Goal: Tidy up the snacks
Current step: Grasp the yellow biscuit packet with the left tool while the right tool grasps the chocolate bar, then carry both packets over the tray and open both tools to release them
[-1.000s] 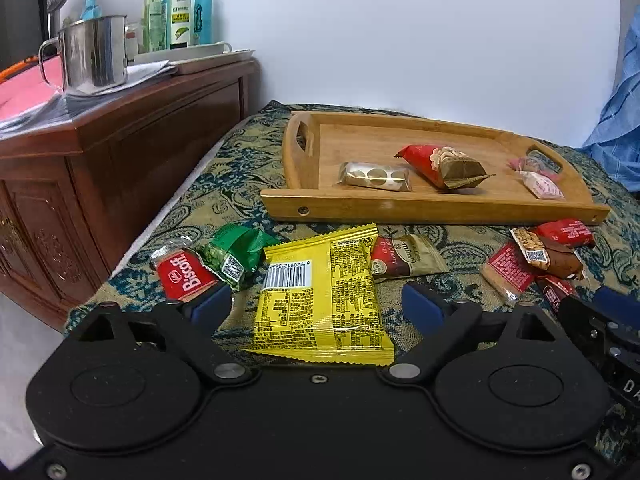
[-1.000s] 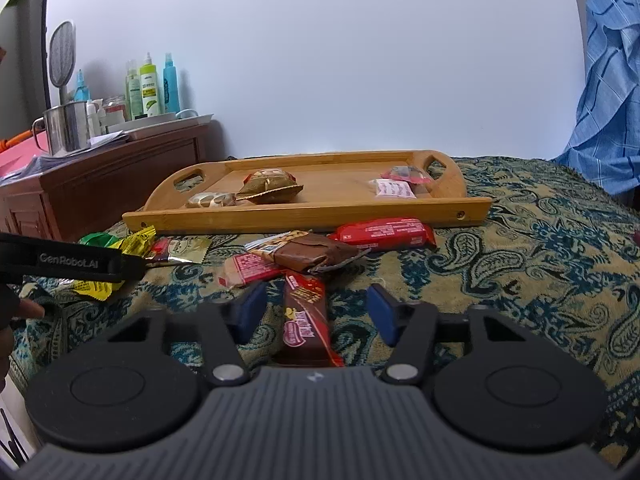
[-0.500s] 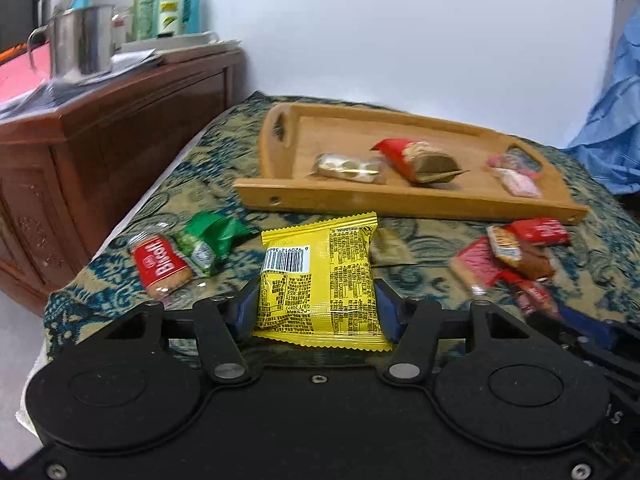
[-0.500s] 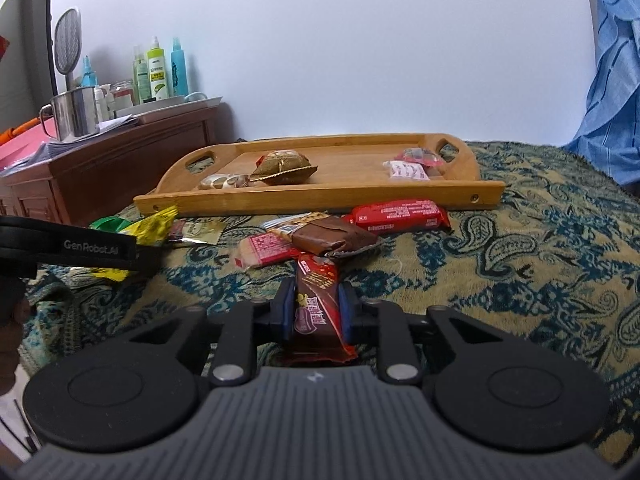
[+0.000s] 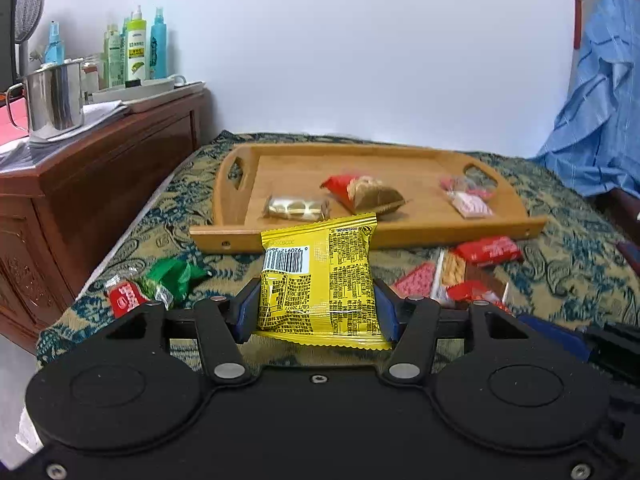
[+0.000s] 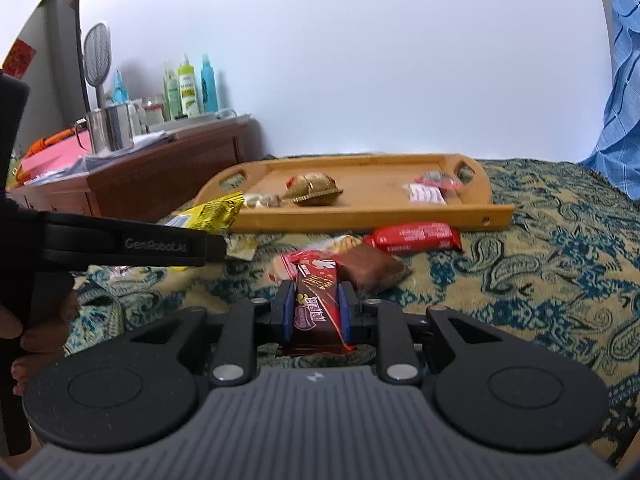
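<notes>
My left gripper [image 5: 316, 312] is shut on a yellow snack packet [image 5: 320, 276] and holds it above the patterned cloth, short of the wooden tray [image 5: 400, 236]. My right gripper [image 6: 314, 312] is shut on a dark red wafer bar [image 6: 318, 300], lifted off the cloth. The tray [image 6: 380, 216] holds a gold-wrapped snack [image 5: 294, 207], a red and gold packet [image 5: 364, 194] and pink packets [image 5: 466, 200]. The left gripper's body [image 6: 132, 244] and the yellow packet [image 6: 212, 212] show at the left of the right wrist view.
Loose snacks lie on the cloth: a green packet [image 5: 172, 280], a red Biscoff [image 5: 126, 298], a red bar [image 6: 414, 237], a brown packet [image 6: 374, 270]. A wooden cabinet [image 5: 80, 184] with a steel mug [image 5: 52, 100] and bottles stands left. Blue cloth [image 5: 600, 132] hangs right.
Both grippers closed on their snacks, the left on the yellow packet and the right on the wafer bar, and lifted them off the cloth towards the tray.
</notes>
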The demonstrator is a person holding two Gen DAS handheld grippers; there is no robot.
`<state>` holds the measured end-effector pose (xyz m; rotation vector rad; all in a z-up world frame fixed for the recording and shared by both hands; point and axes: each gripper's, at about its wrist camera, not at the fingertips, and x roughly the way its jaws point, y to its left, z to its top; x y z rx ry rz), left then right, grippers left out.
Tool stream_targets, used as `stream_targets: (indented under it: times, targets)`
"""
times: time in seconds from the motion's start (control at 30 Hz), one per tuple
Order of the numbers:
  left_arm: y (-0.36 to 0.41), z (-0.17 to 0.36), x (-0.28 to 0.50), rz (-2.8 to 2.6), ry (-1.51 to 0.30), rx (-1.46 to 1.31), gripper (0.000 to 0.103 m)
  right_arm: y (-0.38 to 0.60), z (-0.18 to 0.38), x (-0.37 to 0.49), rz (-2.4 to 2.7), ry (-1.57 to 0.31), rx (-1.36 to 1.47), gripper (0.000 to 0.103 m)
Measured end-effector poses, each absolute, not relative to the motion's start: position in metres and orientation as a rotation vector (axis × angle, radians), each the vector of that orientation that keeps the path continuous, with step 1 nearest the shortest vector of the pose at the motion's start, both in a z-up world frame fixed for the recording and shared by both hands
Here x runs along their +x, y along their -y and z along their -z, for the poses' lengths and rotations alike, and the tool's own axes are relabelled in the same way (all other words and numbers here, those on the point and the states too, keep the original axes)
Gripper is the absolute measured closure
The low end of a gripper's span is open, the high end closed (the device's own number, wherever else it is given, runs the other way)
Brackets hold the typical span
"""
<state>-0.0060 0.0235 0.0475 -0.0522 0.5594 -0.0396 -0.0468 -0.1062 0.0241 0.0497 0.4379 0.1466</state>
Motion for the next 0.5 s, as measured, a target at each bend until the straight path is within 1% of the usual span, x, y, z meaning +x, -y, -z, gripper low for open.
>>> stream_targets:
  times: [0.27,0.5]
  targets:
    - [-0.021,-0.064,0.004,0.015,-0.521,-0.061,0.048,0.101,-0.034,-0.049,-0.183,-0.378,0.021,0.077]
    - [-0.016,-0.079,0.021,-0.003,-0.485,-0.045,0.048,0.111,-0.050,-0.032,-0.132,-0.323,0.032,0.077]
